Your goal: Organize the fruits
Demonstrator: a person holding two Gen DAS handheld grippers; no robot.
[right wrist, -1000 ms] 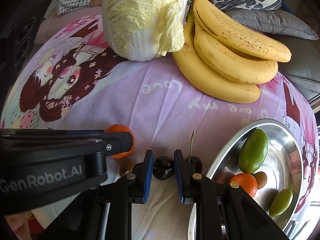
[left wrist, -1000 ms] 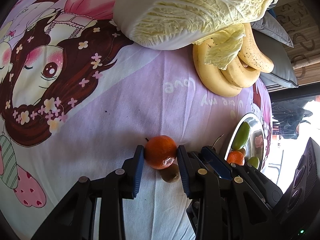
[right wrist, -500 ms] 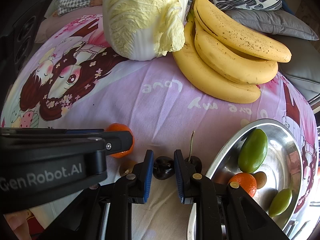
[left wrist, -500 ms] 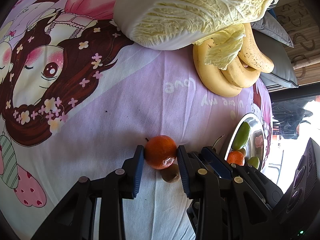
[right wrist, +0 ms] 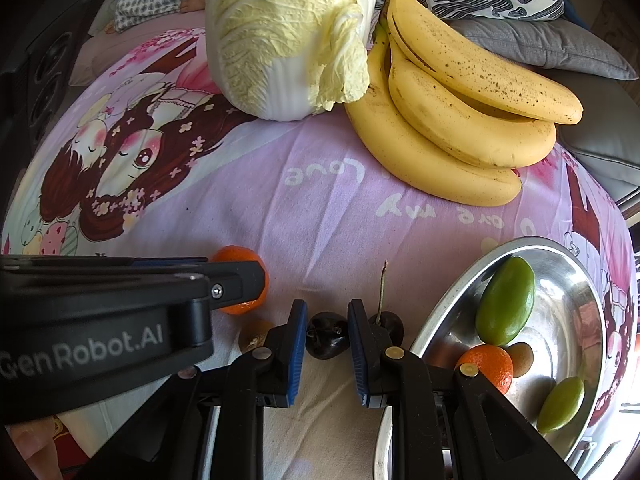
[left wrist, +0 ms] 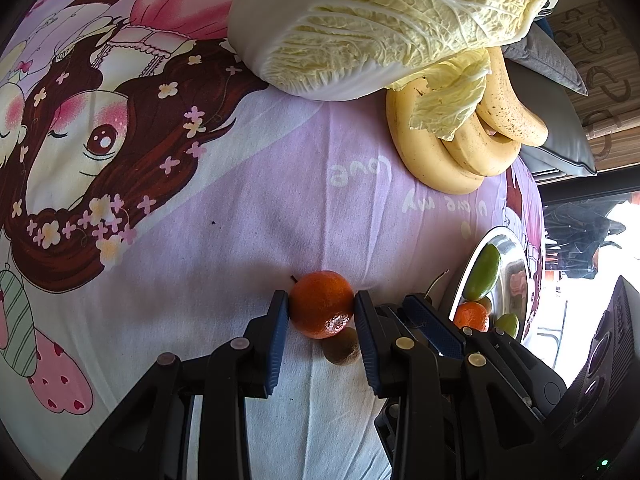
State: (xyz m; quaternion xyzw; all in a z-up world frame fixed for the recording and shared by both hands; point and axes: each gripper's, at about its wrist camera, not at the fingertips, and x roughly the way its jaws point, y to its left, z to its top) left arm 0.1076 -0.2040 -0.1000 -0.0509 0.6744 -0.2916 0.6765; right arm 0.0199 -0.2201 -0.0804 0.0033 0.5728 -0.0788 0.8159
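Note:
My left gripper (left wrist: 321, 305) is shut on an orange tangerine (left wrist: 320, 302) that rests on the pink printed cloth (left wrist: 248, 216); both blue pads press its sides. A small brown fruit (left wrist: 341, 346) lies just behind it. My right gripper (right wrist: 327, 330) is shut on a dark cherry (right wrist: 326, 335), with a second stemmed cherry (right wrist: 387, 322) beside its right finger. The left gripper's body (right wrist: 120, 304) crosses the right wrist view, half hiding the tangerine (right wrist: 244, 280). A steel bowl (right wrist: 576, 280) at the right holds green fruits (right wrist: 506, 306), a tangerine (right wrist: 490, 366) and a small brown fruit (right wrist: 520, 358).
A napa cabbage (right wrist: 288, 32) and a bunch of bananas (right wrist: 452, 120) lie at the far side of the cloth. Grey and patterned cushions (right wrist: 540, 40) sit behind them. A dark speaker (left wrist: 608, 360) stands at the right edge of the left wrist view.

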